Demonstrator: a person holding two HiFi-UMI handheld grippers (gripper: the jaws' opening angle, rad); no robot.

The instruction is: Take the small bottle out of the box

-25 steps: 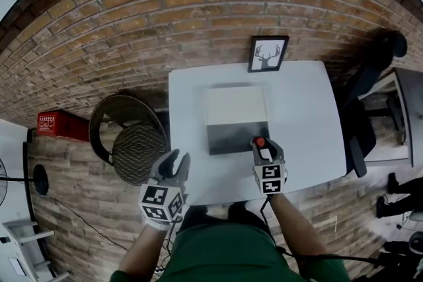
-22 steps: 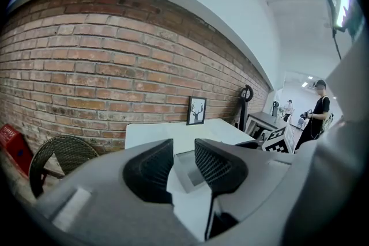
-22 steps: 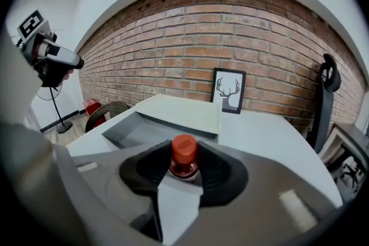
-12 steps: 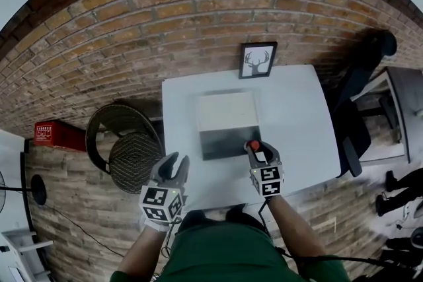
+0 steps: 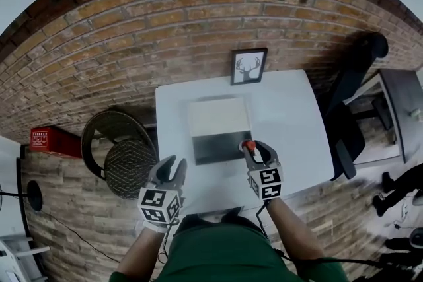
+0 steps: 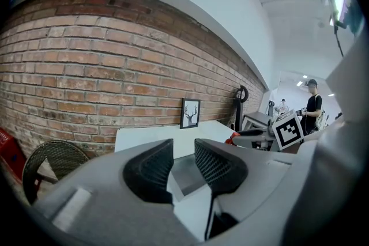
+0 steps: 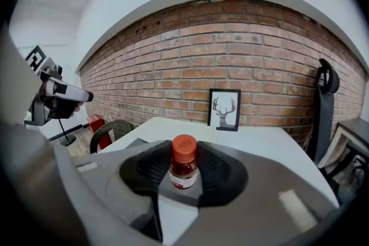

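Bottle [image 7: 184, 164] gripped by right gripper [image 7: 184, 176], overhead only red cap [image 5: 248, 144] visible

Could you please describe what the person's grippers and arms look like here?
Both the left gripper and the right gripper are grey plastic with black ribbed pads. Each carries a white cube printed with black square markers. A black cable trails from the right one. The person wears a green top.

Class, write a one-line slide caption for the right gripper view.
Right gripper clamps a small red-capped bottle upright, with a white table, framed deer picture and brick wall behind.
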